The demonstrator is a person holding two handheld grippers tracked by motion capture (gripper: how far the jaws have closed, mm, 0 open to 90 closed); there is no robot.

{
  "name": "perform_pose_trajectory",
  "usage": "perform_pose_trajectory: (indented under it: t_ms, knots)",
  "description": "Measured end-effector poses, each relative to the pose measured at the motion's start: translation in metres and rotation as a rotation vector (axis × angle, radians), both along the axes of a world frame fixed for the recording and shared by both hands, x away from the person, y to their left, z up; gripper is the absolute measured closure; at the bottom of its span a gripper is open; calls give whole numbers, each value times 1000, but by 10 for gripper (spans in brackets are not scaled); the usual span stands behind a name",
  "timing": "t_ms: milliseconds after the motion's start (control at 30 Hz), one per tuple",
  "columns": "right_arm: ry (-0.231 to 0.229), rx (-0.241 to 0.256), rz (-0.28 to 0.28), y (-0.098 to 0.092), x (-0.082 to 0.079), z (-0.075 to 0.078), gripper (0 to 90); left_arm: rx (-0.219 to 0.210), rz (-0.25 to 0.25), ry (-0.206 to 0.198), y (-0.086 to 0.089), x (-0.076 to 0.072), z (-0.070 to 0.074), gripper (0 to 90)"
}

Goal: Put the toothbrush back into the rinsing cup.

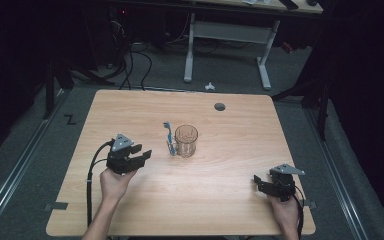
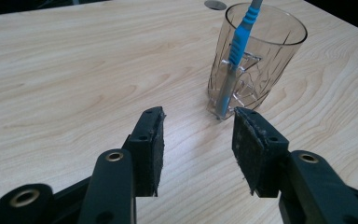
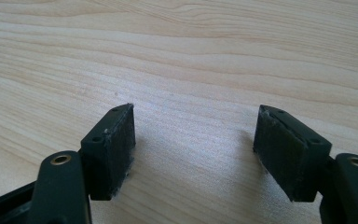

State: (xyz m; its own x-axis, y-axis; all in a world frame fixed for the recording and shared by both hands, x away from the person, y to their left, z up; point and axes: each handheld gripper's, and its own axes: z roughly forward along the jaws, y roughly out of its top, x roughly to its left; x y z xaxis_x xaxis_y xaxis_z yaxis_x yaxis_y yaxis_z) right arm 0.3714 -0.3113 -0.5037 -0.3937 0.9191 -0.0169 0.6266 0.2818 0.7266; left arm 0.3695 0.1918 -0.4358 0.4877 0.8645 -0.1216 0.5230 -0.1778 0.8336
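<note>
Toothbrush (image 1: 169, 137) first: we see it leaning against the outside of the glass (image 1: 186, 140), at the glass's nine o'clock side in the high view, bristle end up and handle foot on the bench (image 1: 220, 200). In the left gripper view the blue handle (image 2: 237, 56) crosses in front of the clear wall and its lower end meets the wood right at the glass base. We judge it is propped that way so the handle stands free of the bench, easy to pinch from the side.

Our left tool (image 1: 141, 155) sits at about eight o'clock from the glass, near it, jaws set at a moderate gap and aimed straight at the handle's foot; nothing is between the pads. That line-up suggests we are lining up a grasp on the toothbrush.

Our right tool (image 1: 258, 183) waits well apart, at four o'clock from the glass near the bench edge, jaws wide and empty over bare wood, probably kept clear of the work.

The toothbrush itself is slim, bright blue with ribbed grip bands, paling to grey lower down. The glass is clear, cut with slanting lines, standing upright at the bench centre.
</note>
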Motion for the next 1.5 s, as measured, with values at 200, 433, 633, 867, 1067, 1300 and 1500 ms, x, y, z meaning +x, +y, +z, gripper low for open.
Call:
perform_pose_trajectory:
  t_ms: [200,433,633,867,1067,1300,1500]
  knots:
    - [0,0,0,0,0,0,296,-7,11,17,4,-3,-6,532]
    - [0,0,0,0,0,0,297,-13,21,38,7,-5,-14,521]
    - [0,0,0,0,0,0,296,0,32,51,9,-7,-20,512]
    - [0,0,0,0,0,0,296,3,47,60,11,-8,-27,499]
    - [0,0,0,0,0,0,296,10,58,76,11,-10,-34,491]
    - [0,0,0,0,0,0,296,33,83,87,11,-10,-46,480]
    - [0,0,0,0,0,0,296,75,111,92,8,-9,-59,469]
